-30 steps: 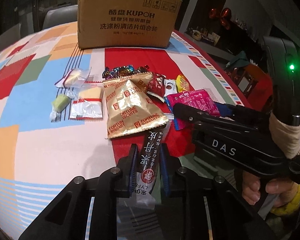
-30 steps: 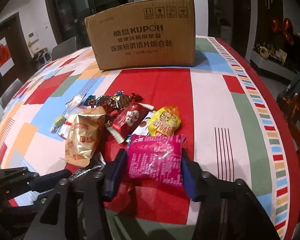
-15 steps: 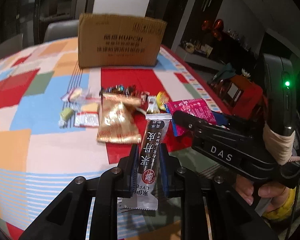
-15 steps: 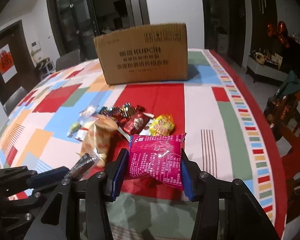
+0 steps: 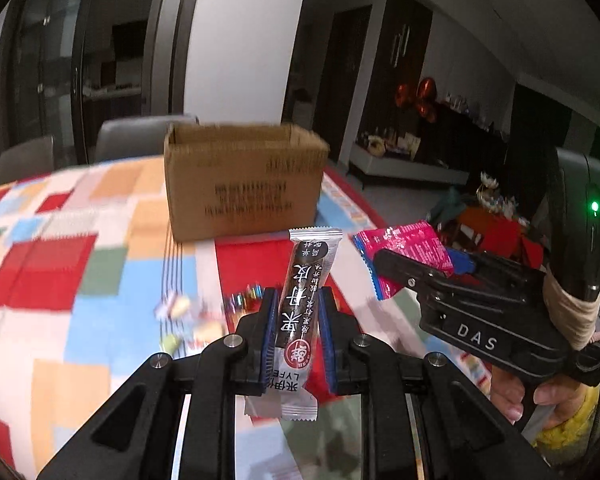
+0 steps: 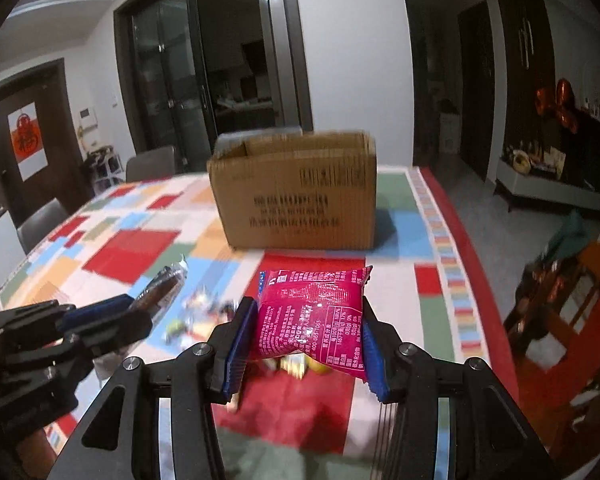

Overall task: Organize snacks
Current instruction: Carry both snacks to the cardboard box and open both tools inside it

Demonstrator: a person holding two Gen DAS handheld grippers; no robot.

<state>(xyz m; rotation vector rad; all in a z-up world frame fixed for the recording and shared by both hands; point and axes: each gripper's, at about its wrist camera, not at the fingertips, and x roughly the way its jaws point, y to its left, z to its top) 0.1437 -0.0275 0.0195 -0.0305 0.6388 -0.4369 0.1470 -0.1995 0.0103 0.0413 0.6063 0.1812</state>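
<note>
While both are raised above the table:
Left gripper (image 5: 298, 322): clamped on long black-and-silver foil snack bar (image 5: 305, 300).
Right gripper (image 6: 306, 342): clamped on pink plastic snack packet (image 6: 314, 316).

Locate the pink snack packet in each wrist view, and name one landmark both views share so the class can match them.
Left wrist view: the pink snack packet sits at right of centre, clamped in the right tool.
Right wrist view: it fills the lower centre, held between the blue pads.
Shared landmark: the cardboard box standing on the patchwork tablecloth behind it.
</note>
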